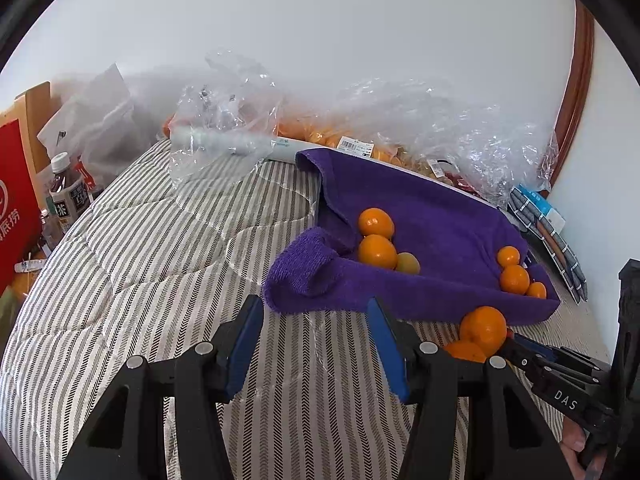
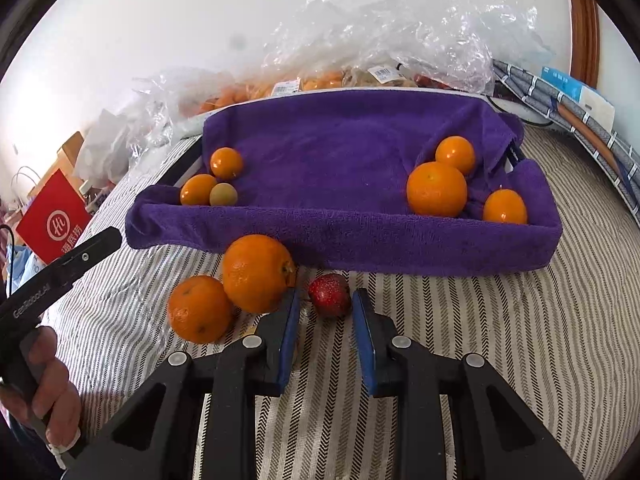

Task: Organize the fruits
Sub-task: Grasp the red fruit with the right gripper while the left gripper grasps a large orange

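Note:
A tray lined with a purple towel (image 2: 360,240) sits on the striped quilt and holds oranges in its left corner (image 2: 198,189) and right corner (image 2: 436,189). Two loose oranges (image 2: 256,272) and a small red fruit (image 2: 330,295) lie in front of the tray. My right gripper (image 2: 325,300) is open, its blue pads on either side of the red fruit, not touching it. My left gripper (image 1: 316,312) is open and empty over the quilt, just before the towel's (image 1: 420,216) front left corner. The loose oranges (image 1: 482,330) show at its right.
Clear plastic bags of fruit (image 2: 380,52) are piled behind the tray against the wall. A red bag (image 1: 16,208) and bottles (image 1: 66,196) stand left of the bed. Folded grey cloth and a blue box (image 2: 576,100) lie at the right.

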`<state>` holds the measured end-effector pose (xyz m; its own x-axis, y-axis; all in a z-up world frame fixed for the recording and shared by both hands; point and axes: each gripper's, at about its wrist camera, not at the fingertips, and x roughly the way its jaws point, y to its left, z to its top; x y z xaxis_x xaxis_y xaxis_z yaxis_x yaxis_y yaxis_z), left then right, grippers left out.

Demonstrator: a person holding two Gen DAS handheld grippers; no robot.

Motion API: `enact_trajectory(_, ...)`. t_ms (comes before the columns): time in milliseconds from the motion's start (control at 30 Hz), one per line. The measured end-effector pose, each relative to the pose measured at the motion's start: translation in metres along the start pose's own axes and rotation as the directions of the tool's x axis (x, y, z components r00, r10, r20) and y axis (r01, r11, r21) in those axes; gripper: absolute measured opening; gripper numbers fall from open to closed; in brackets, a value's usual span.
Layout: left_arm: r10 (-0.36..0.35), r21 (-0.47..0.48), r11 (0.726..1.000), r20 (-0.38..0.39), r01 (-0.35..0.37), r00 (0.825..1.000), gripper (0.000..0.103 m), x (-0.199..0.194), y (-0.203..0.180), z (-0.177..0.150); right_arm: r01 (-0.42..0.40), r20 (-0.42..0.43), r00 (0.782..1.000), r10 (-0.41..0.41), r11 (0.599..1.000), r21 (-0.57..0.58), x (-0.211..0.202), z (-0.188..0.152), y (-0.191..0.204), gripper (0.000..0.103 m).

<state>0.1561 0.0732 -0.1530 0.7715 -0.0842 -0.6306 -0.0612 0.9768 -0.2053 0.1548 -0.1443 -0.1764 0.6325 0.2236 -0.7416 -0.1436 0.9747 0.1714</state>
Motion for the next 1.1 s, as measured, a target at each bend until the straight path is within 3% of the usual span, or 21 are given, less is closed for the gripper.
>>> enact_trajectory(33, -0.003, 0.004, 1.000, 0.000, 0.003, 1.000, 0.052, 0.000, 0.000, 0.000, 0.004, 0.002, 1.000, -0.004, 1.000, 0.004, 0.000, 0.000, -0.001, 0.020)
enact_trajectory(500, -0.126, 0.101, 0.987, -0.024, 0.128, 0.992, 0.052, -0.006, -0.022, -0.009, 0.095, 0.055, 0.994, -0.096, 0.995, 0.010, -0.037, -0.024, -0.037, 0.020)
enact_trajectory(600, -0.165, 0.121, 0.978, -0.070, 0.173, 0.984, 0.052, -0.004, -0.030, -0.013, 0.094, 0.049, 0.994, -0.095, 0.995, 0.026, -0.042, -0.031, -0.046, 0.020)
enact_trajectory(1000, -0.181, 0.130, 0.972, -0.104, 0.194, 0.978, 0.052, -0.004, -0.033, -0.020, 0.058, 0.006, 0.998, -0.058, 0.996, 0.063, -0.034, -0.031, -0.059, 0.025)
enact_trajectory(1100, -0.212, 0.122, 0.966, -0.125, 0.227, 0.969, 0.052, -0.003, -0.035, -0.021, 0.068, 0.009, 0.998, -0.068, 0.996, 0.056, -0.034, -0.030, -0.058, 0.025)
